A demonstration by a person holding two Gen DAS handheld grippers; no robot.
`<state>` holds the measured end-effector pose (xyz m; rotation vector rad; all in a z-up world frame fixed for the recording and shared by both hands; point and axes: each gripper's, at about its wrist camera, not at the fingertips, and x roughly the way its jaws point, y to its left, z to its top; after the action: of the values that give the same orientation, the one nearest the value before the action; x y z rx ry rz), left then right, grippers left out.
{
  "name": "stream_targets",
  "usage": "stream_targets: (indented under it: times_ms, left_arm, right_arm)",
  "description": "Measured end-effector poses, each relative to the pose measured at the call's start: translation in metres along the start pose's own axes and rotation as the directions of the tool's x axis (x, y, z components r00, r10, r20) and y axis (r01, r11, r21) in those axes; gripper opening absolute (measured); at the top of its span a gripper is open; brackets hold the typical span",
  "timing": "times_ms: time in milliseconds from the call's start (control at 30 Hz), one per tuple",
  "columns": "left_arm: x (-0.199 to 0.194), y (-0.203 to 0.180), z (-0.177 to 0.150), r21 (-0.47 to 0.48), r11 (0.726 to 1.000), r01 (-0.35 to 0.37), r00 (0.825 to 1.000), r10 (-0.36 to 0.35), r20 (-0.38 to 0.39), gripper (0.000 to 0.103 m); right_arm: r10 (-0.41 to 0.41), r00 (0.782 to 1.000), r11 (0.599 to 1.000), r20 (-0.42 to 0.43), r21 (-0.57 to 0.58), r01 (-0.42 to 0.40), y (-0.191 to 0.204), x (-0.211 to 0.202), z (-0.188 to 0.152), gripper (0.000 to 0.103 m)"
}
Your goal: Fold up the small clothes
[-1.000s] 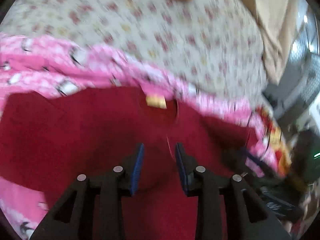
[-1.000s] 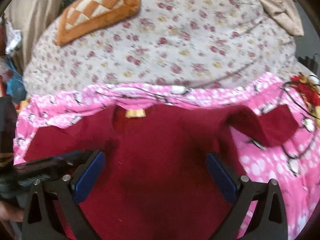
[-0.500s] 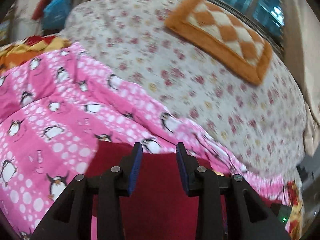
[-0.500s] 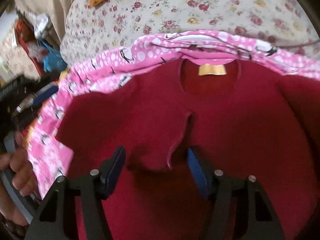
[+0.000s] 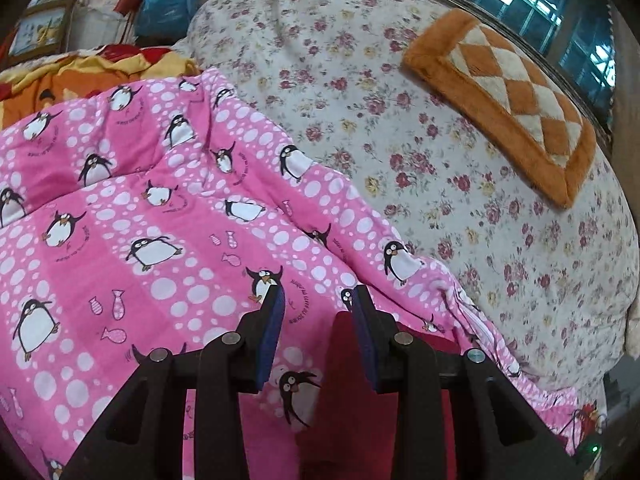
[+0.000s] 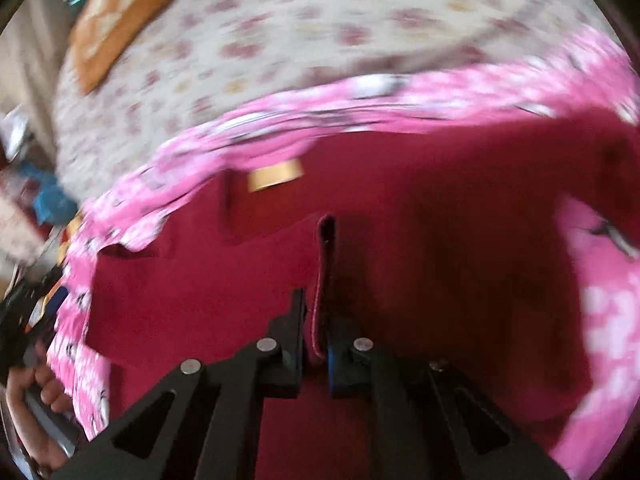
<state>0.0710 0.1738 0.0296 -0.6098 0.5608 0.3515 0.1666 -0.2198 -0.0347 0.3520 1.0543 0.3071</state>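
Note:
A dark red small garment point(image 6: 440, 260) lies spread on a pink penguin blanket point(image 5: 160, 220), its tan neck label point(image 6: 274, 174) toward the far side. My right gripper point(image 6: 316, 312) is shut on a raised fold of the red cloth near the garment's middle; the pinched ridge runs forward from the pads. My left gripper point(image 5: 318, 294) hovers over the blanket at the garment's left edge. Its jaws stand a little apart with nothing between them. Only a strip of red cloth point(image 5: 342, 340) shows beside its right finger.
Beyond the blanket stretches a floral bedsheet point(image 5: 400, 140) with an orange checked cushion point(image 5: 508, 92) at the far side. Bags and clutter sit past the bed's far left corner. A hand point(image 6: 44, 392) grips the other tool at the left edge of the right wrist view.
My right gripper went from wide open to shut on a fold of the red garment while dropping closer. My left gripper swung off the garment toward the pink blanket at its left.

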Motion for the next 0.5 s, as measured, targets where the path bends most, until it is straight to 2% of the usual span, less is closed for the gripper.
stream_targets:
  times_ms: [167, 267, 400, 500]
  left_arm:
    - [0.004, -0.003, -0.002, 0.010, 1.000, 0.002, 1.000, -0.002, -0.022, 0.021]
    - [0.007, -0.012, -0.005, 0.048, 0.999, 0.013, 0.999, -0.012, -0.035, 0.021]
    - [0.021, -0.043, -0.017, 0.196, 0.979, 0.059, 0.991, -0.035, -0.126, 0.022]
    - [0.042, -0.073, -0.037, 0.335, 0.938, 0.090, 0.975, -0.015, -0.221, 0.022]
  right_arm:
    - [-0.129, 0.990, 0.992, 0.049, 0.007, 0.129, -0.027, -0.025, 0.006, 0.007]
    - [-0.139, 0.989, 0.990, 0.044, 0.020, 0.138, -0.037, -0.026, 0.010, 0.007]
    - [-0.173, 0.983, 0.985, 0.062, 0.010, 0.173, -0.038, -0.027, 0.012, 0.007]
    - [-0.166, 0.986, 0.986, 0.034, -0.023, 0.167, -0.040, -0.021, 0.009, 0.007]
